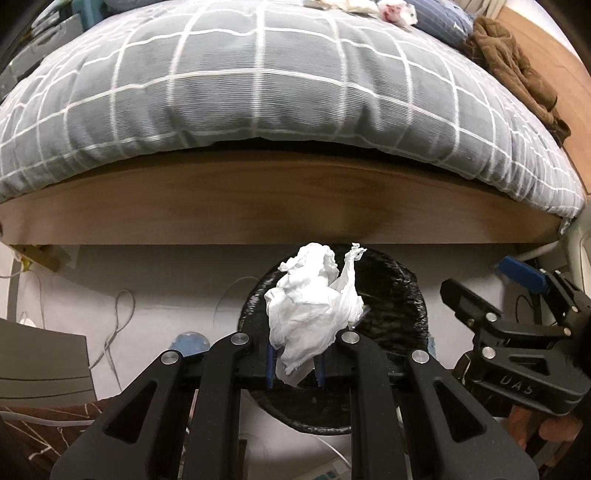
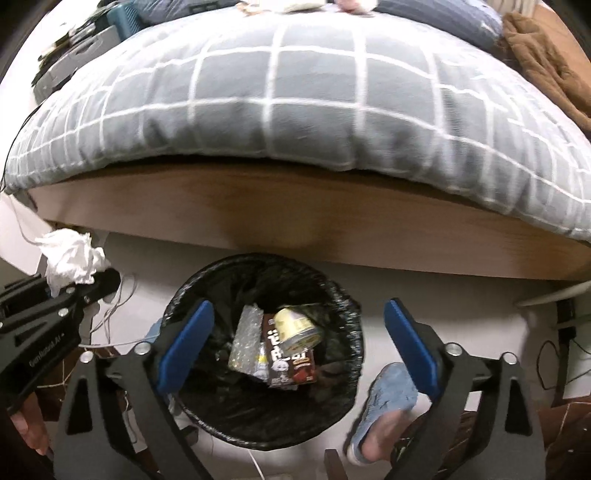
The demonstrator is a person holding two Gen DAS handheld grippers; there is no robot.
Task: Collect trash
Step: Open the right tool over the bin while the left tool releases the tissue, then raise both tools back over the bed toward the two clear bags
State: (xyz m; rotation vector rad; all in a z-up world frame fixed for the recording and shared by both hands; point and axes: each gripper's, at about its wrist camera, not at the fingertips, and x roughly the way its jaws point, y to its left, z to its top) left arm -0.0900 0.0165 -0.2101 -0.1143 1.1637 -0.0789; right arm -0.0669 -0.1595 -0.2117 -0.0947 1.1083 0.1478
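- My left gripper (image 1: 295,373) is clenched on a crumpled white tissue (image 1: 314,310), which sticks up from between the blue pads and hangs over the bin (image 1: 402,295).
- My right gripper (image 2: 295,343) stands wide, released, with nothing between its blue pads (image 2: 188,343); it hangs right above the bin's mouth.
- In the left view the right gripper (image 1: 517,295) shows at the right edge, near the bin; in the right view the left gripper (image 2: 74,291) with its tissue (image 2: 72,260) shows at the left edge.
- The bin (image 2: 347,306) is round, lined with a black bag, and stands on the pale floor (image 2: 461,291) just in front of the bed.
- Inside I see a yellowish can (image 2: 297,326), a brown carton (image 2: 291,365) and a shiny wrapper (image 2: 245,341).
- A foot in a blue slipper (image 2: 388,398) rests just right of the bin.
- Beyond it runs the wooden bed frame (image 1: 258,210).
- On top lies a grey checked duvet (image 1: 258,85).
- At the far edge of the bed lie more white scraps (image 1: 391,9), and a brown garment (image 1: 513,70) at far right.
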